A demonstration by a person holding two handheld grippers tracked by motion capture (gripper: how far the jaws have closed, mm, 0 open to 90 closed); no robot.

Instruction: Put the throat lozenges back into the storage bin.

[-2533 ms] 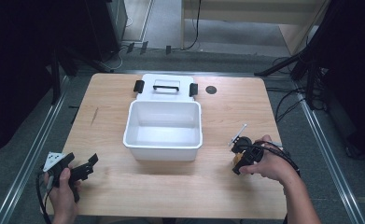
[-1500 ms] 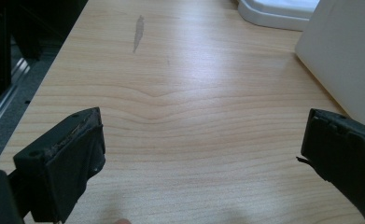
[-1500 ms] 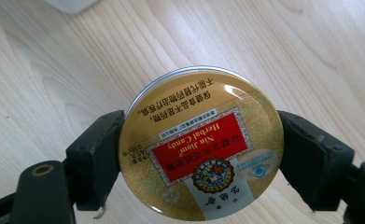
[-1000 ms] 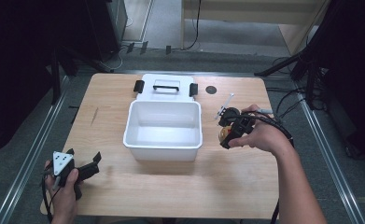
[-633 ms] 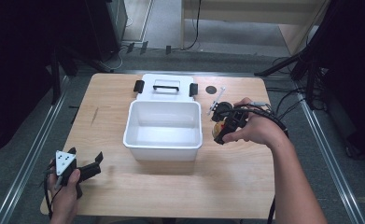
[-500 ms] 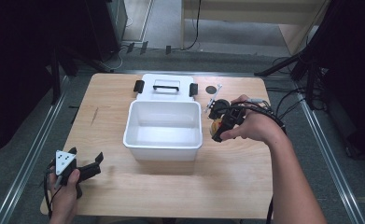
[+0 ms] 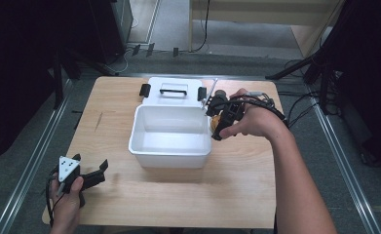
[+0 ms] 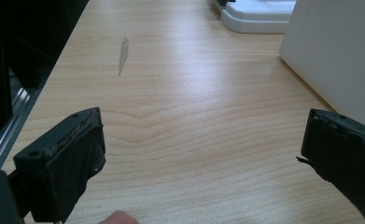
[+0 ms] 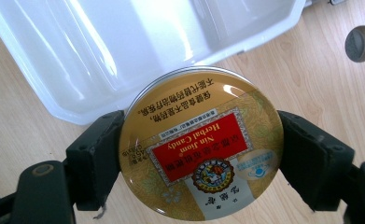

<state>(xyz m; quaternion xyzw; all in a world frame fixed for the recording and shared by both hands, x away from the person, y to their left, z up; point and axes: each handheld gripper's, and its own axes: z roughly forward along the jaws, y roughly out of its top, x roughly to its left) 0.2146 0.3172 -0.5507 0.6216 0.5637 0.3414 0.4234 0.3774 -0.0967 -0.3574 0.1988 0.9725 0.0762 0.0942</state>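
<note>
Carrying the herbal candy tin (image 9: 201,147) from the desk's (image 7: 256,195) right edge, my right gripper (image 7: 217,119), clamping it, nears the white bin (image 7: 171,158); clear the rim before releasing.

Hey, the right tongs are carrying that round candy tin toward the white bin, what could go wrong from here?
1. The right tongs pinch the round candy tin only at its curved edges, so it could slip or twist out.
2. The tin sits at the rim of the white bin, above the wall rather than the hollow; released now, it might clip the rim and fall on the table.
3. The bin's lid lies close behind; overshooting could knock it.
</note>
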